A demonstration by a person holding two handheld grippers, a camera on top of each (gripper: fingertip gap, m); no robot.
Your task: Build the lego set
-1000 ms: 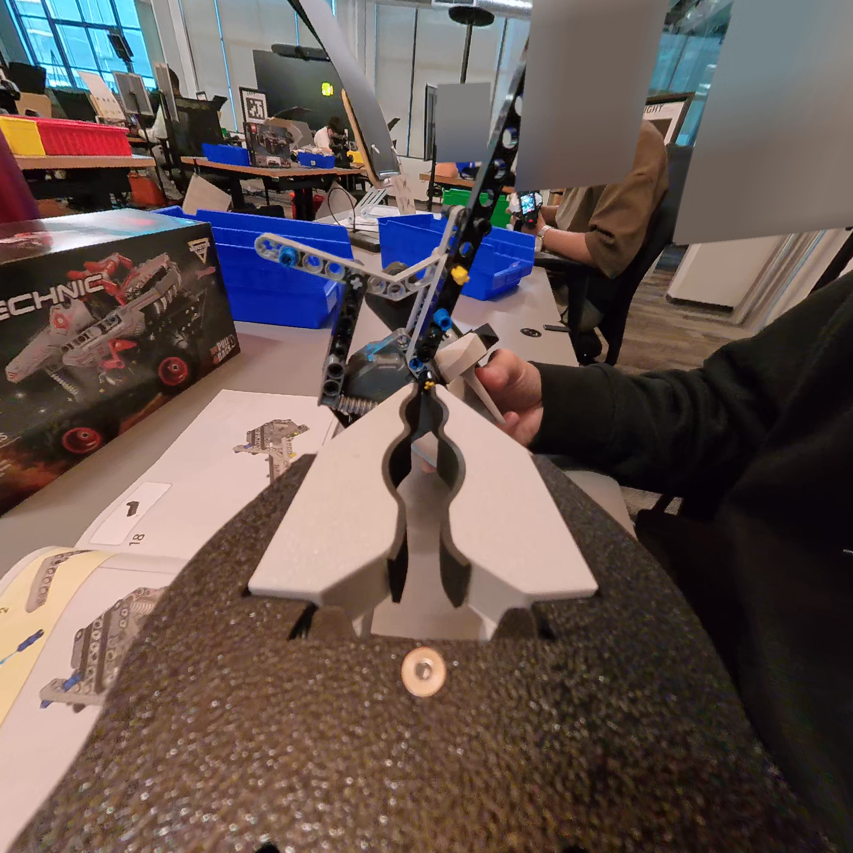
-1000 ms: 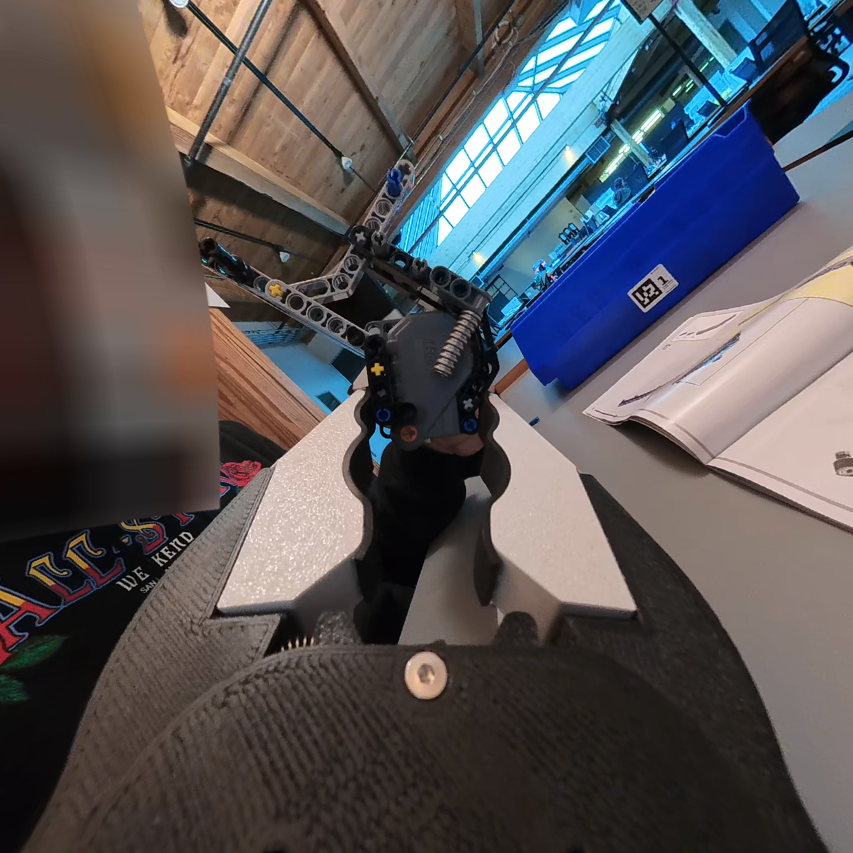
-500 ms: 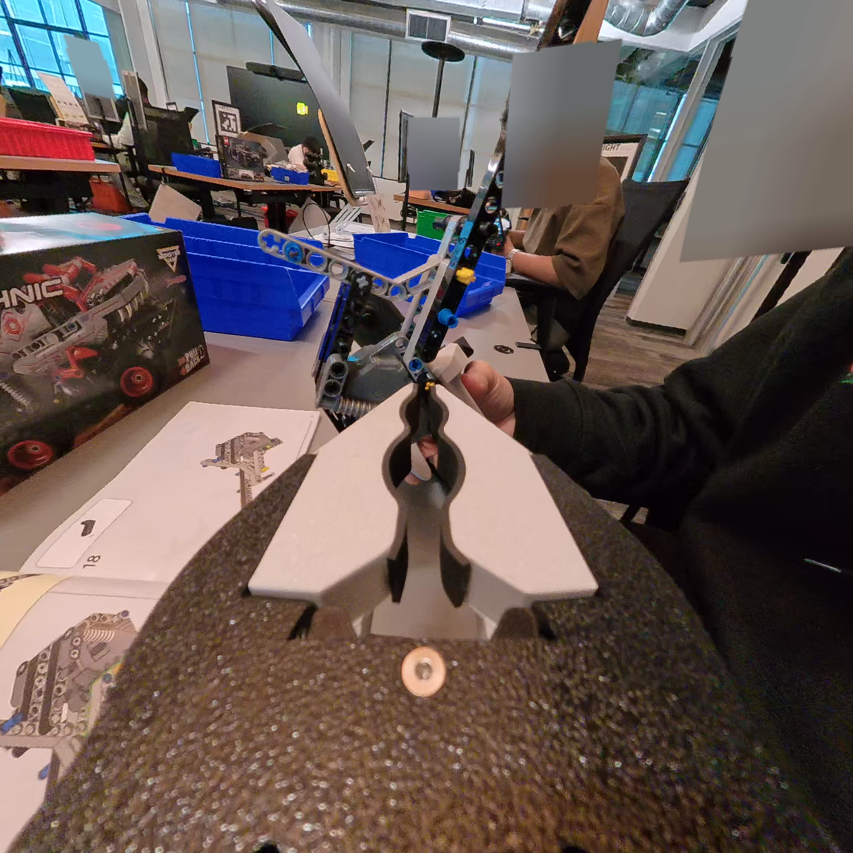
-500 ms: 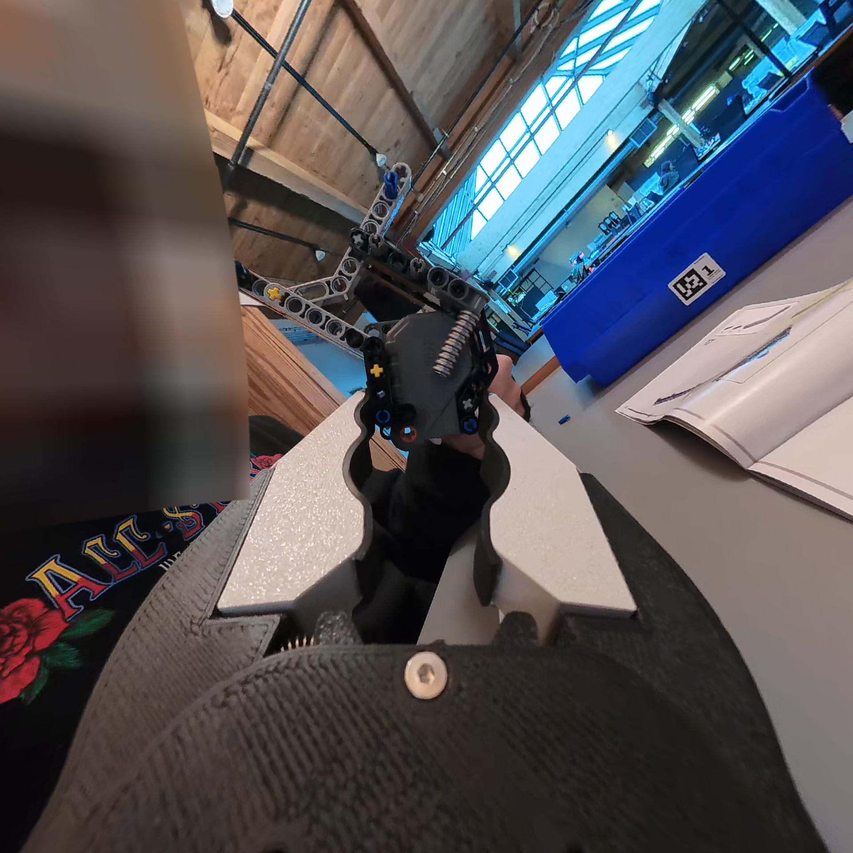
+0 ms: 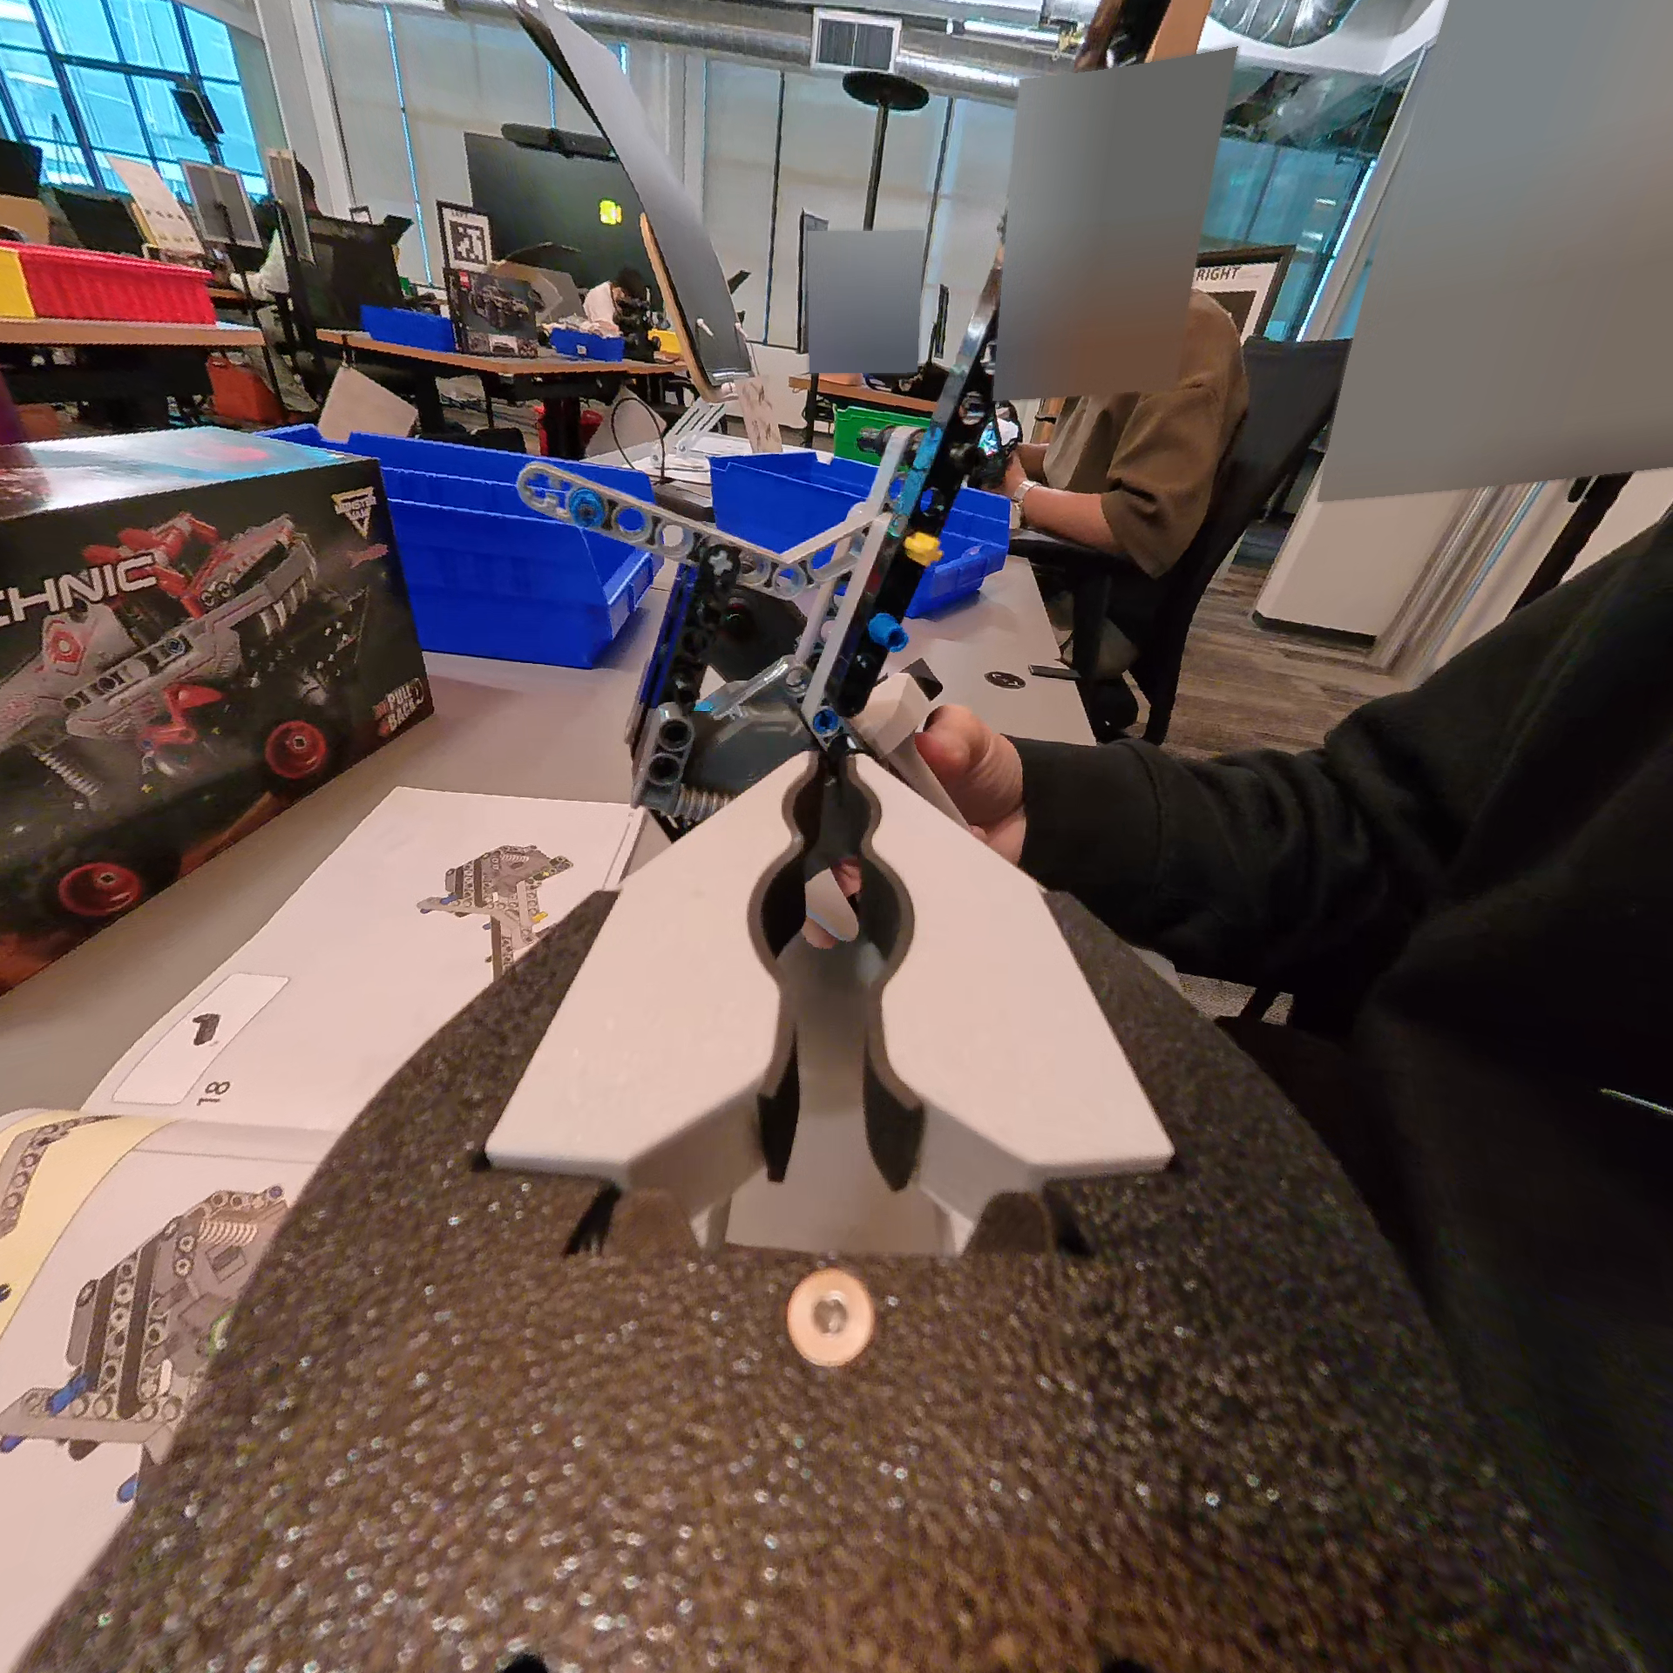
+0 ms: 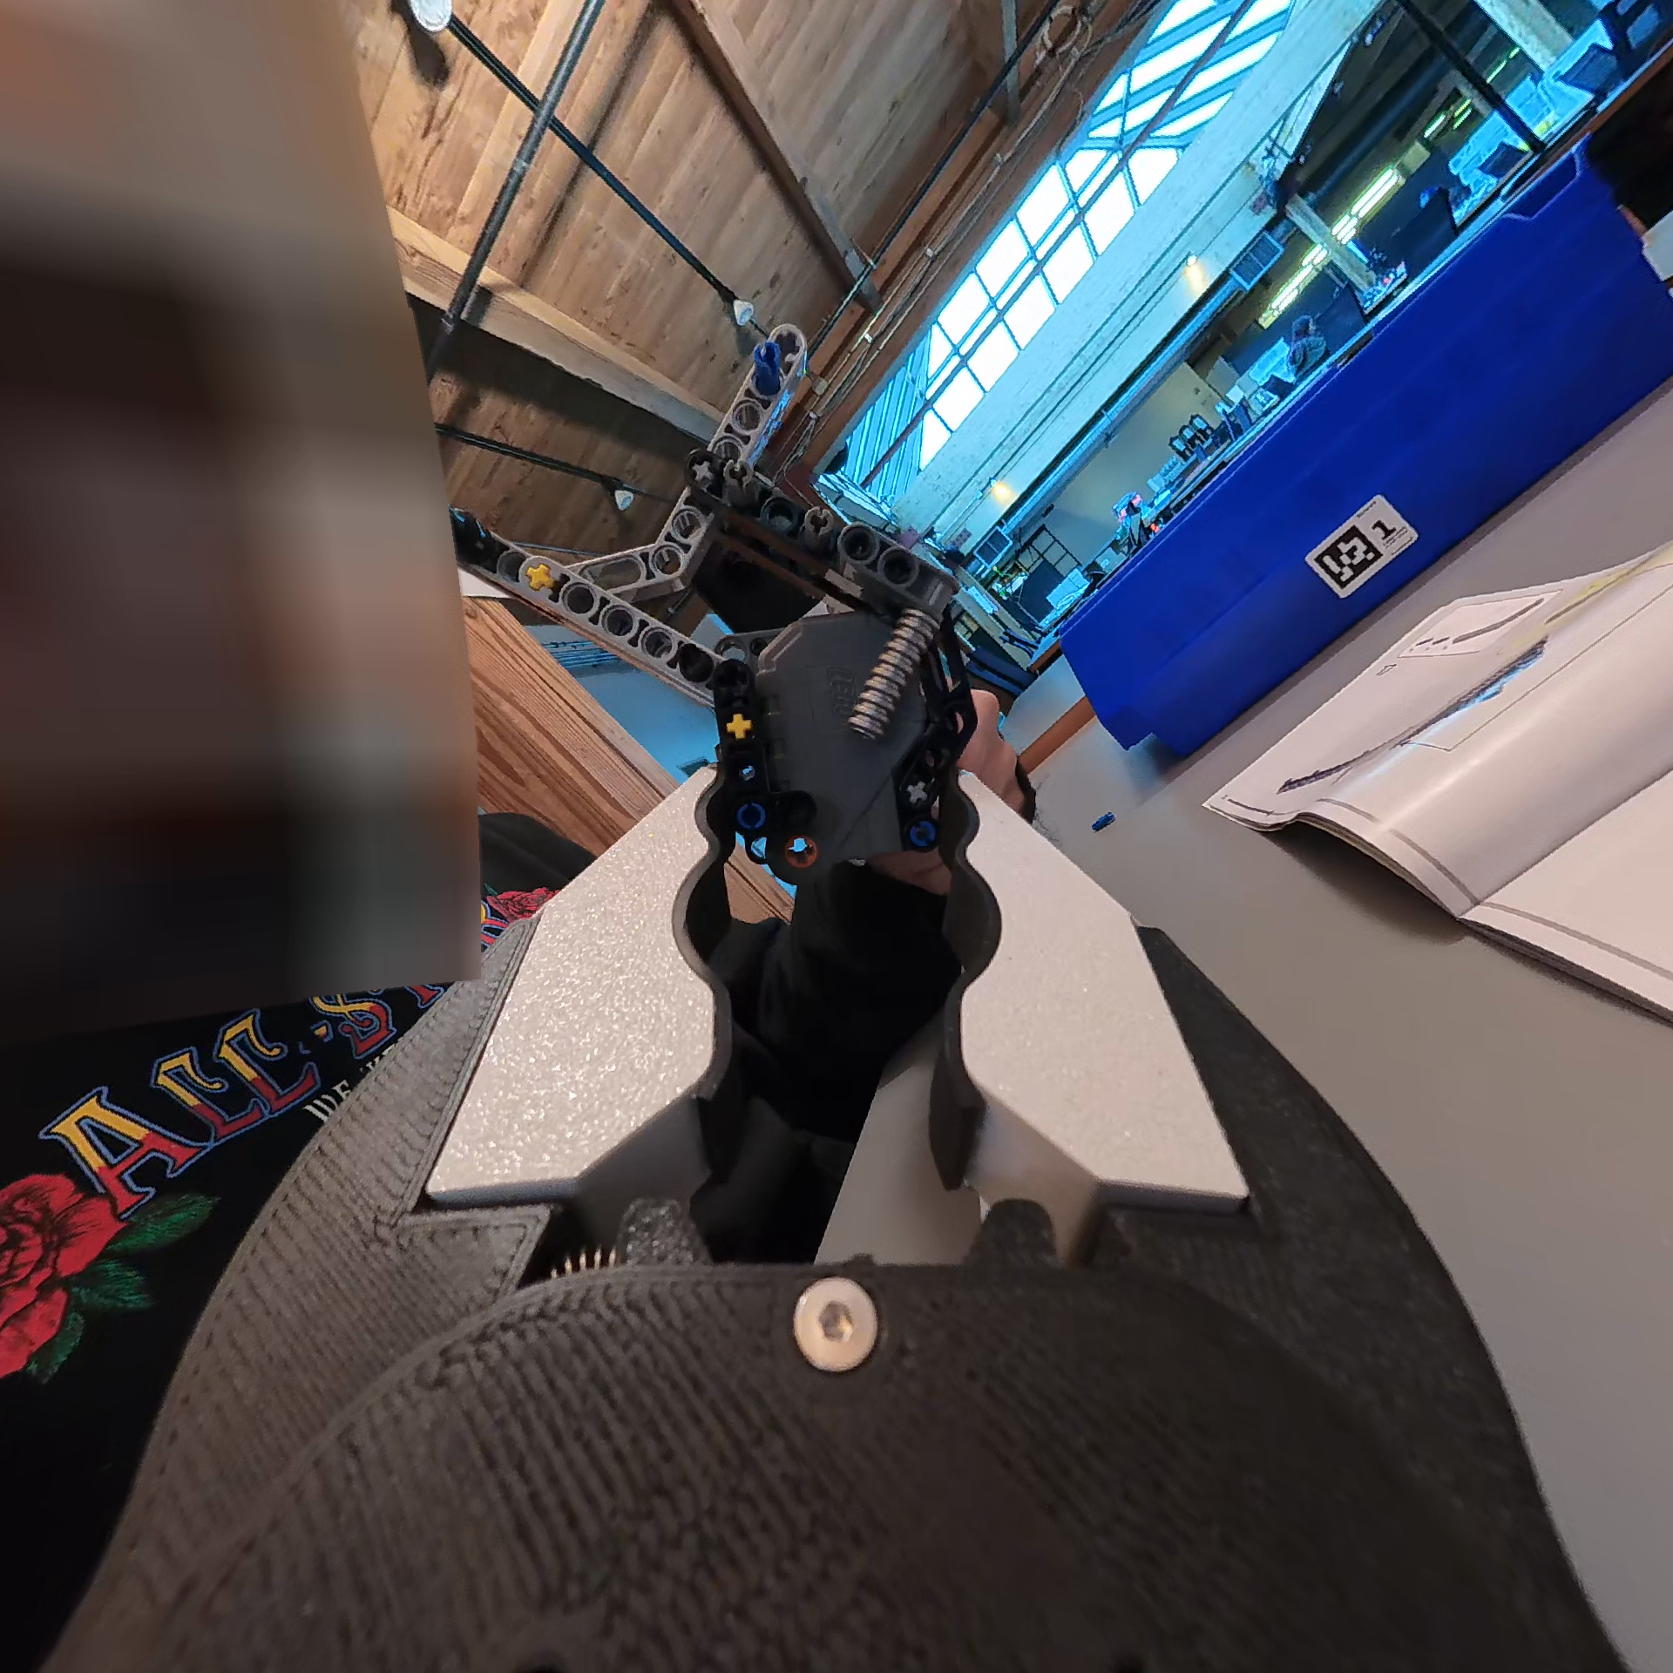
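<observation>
A part-built lego assembly (image 5: 769, 616) of grey and black beams around a dark grey motor block with a spring is held up above the table between both grippers. My left gripper (image 5: 828, 780) is shut on a thin black beam at the assembly's lower edge. My right gripper (image 6: 833, 810) is shut on the motor block (image 6: 833, 724) and its black side beams. In the left wrist view one right gripper finger (image 5: 896, 715) and the hand (image 5: 973, 779) holding it show just behind the assembly.
A lego set box (image 5: 181, 652) stands at the left. An open instruction booklet (image 5: 362, 951) lies on the grey table and also shows in the right wrist view (image 6: 1494, 815). Blue bins (image 5: 507, 561) stand behind. A small blue piece (image 6: 1102, 822) lies on the table. A person (image 5: 1141, 453) sits at the back right.
Both grippers have kept their hold on the assembly. The pair has shifted and tilted a little, so the bin and booklet sit farther right in the right wrist view.
</observation>
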